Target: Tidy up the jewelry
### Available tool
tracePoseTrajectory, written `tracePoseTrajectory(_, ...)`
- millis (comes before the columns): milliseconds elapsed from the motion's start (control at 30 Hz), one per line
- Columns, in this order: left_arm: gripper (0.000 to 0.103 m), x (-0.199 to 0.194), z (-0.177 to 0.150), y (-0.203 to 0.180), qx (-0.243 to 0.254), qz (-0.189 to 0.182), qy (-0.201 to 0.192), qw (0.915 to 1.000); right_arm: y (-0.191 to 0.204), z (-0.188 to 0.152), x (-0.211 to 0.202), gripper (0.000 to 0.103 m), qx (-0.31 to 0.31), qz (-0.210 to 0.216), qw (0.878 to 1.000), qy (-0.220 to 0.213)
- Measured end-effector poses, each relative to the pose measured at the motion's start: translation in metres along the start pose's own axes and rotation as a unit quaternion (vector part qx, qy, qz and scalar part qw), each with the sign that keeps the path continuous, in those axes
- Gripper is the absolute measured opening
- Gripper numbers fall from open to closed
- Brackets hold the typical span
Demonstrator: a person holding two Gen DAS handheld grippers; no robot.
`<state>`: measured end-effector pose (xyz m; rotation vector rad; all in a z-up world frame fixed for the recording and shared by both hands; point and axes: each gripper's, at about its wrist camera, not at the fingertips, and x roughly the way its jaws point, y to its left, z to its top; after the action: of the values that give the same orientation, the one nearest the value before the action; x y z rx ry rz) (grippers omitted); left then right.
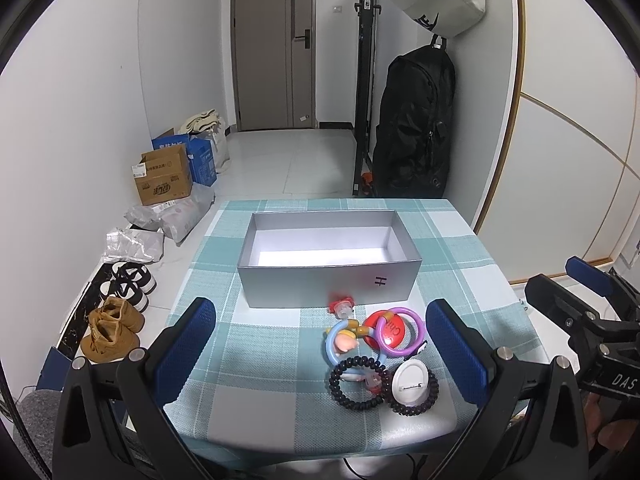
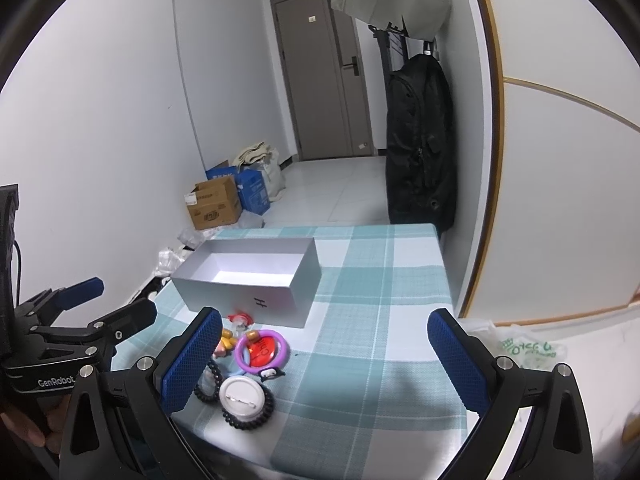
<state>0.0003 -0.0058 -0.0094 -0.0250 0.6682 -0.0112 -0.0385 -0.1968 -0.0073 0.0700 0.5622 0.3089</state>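
A silver open box (image 1: 328, 284) with a white, empty inside stands on the teal checked tablecloth (image 1: 256, 344); it also shows in the right wrist view (image 2: 240, 292). In front of it lies a pile of trinkets: a red round badge (image 1: 390, 330), a purple ring (image 1: 412, 332), a blue ring with a small figure (image 1: 340, 342), two black coil hair ties (image 1: 358, 384) and a white pin badge (image 1: 410, 382). My left gripper (image 1: 320, 356) is open above the table's near edge, the pile between its fingers. My right gripper (image 2: 324, 360) is open, the pile (image 2: 260, 350) by its left finger.
Beyond the table, cardboard boxes (image 1: 164, 178) and bags lie on the floor at the left, with shoes (image 1: 112, 328) nearer. A black backpack (image 1: 416, 128) hangs at the right by a dark rack. A door (image 1: 274, 44) closes the hallway. The right table edge meets a wall.
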Motion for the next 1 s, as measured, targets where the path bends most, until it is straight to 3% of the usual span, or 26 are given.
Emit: tracePoseTrajectory(1000, 0.102, 0.0007, -0.0014, -0.0002, -0.002, -0.012, 0.005, 0.9999, 0.0035, -0.0011, 0.0006, 0.103, -0.008, -0.001, 1.0, 0.001)
